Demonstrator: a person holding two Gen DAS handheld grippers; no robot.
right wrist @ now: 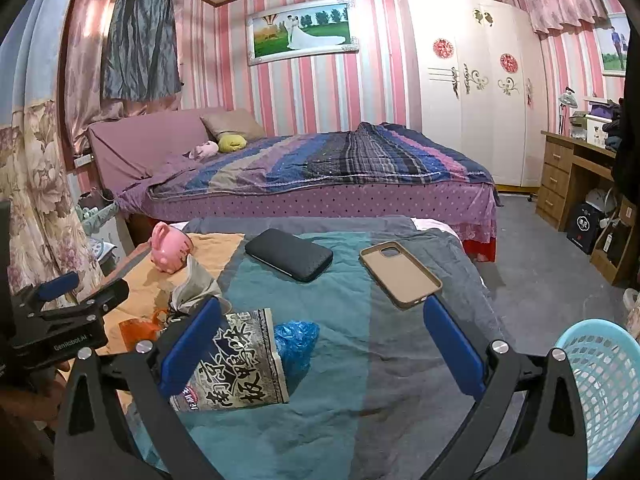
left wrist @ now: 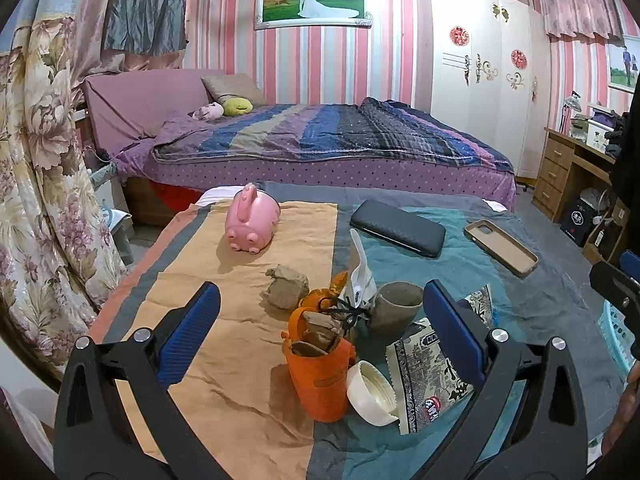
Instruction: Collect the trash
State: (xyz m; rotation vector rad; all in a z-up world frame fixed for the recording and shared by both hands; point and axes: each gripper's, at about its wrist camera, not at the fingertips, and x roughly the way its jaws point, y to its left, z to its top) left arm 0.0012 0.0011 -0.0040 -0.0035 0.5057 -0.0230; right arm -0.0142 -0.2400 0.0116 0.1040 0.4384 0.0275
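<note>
Trash lies on a cloth-covered table (left wrist: 248, 360). In the left wrist view, an orange bag (left wrist: 320, 376) stuffed with brown paper sits between my open left gripper's (left wrist: 320, 312) fingers, with a white lid (left wrist: 372, 394), a grey paper cup (left wrist: 394, 308), a crumpled brown wad (left wrist: 286, 286) and a printed snack packet (left wrist: 428, 376) close by. In the right wrist view, my open right gripper (right wrist: 320, 330) hovers over the snack packet (right wrist: 236, 360) and a blue plastic wad (right wrist: 296, 340). The left gripper (right wrist: 68, 312) shows at the left edge.
A light blue mesh basket (right wrist: 604, 384) stands at the table's right side. A pink piggy bank (left wrist: 252, 218), a black case (left wrist: 398, 228) and a tan phone case (left wrist: 500, 246) lie farther back. A bed, wardrobe and desk stand beyond.
</note>
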